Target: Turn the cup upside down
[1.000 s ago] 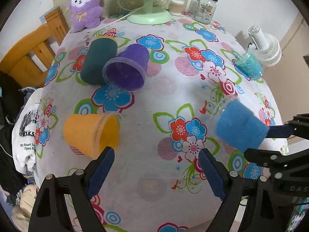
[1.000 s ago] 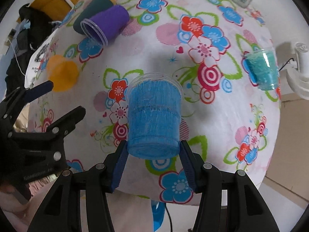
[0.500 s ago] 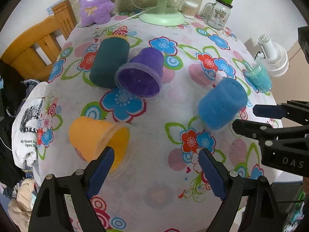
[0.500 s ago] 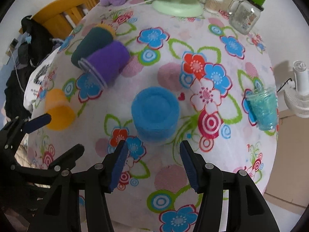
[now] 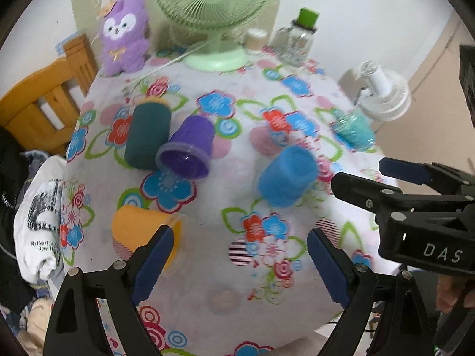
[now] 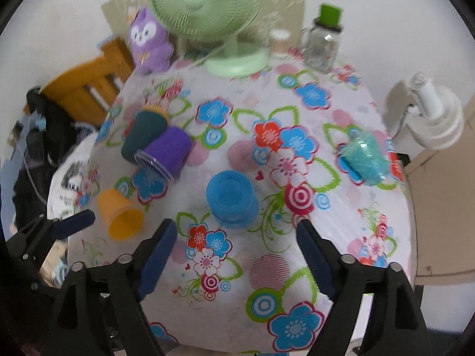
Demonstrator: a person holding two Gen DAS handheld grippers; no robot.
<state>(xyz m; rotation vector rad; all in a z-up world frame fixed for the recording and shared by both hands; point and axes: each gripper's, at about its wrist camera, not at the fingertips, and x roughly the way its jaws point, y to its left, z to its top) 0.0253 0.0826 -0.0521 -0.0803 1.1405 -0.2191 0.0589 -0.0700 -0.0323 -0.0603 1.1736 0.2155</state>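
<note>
The blue cup [image 6: 232, 201] stands upside down on the floral tablecloth [image 6: 297, 267], base up; it also shows in the left wrist view [image 5: 286, 176]. My right gripper [image 6: 237, 259] is open and empty, a little behind the cup, and shows in the left wrist view [image 5: 368, 175]. My left gripper [image 5: 237, 264] is open and empty near the front edge. An orange cup [image 5: 142, 234] lies on its side by the left finger. A purple cup [image 5: 188, 154] and a dark green cup [image 5: 147, 136] lie on their sides. A teal cup [image 5: 354, 129] stands mouth down at the right.
A green fan [image 5: 212, 14], a purple plush toy [image 5: 124, 35], a glass jar with a green lid [image 5: 298, 40] and a small white container [image 5: 253, 40] stand at the back. A white fan [image 5: 383, 95] is beyond the right edge, a wooden chair [image 5: 44, 101] at the left.
My right gripper turned the blue cup over, set it base up on the table, opened and drew back. Both grippers have pulled back and tilted up.
</note>
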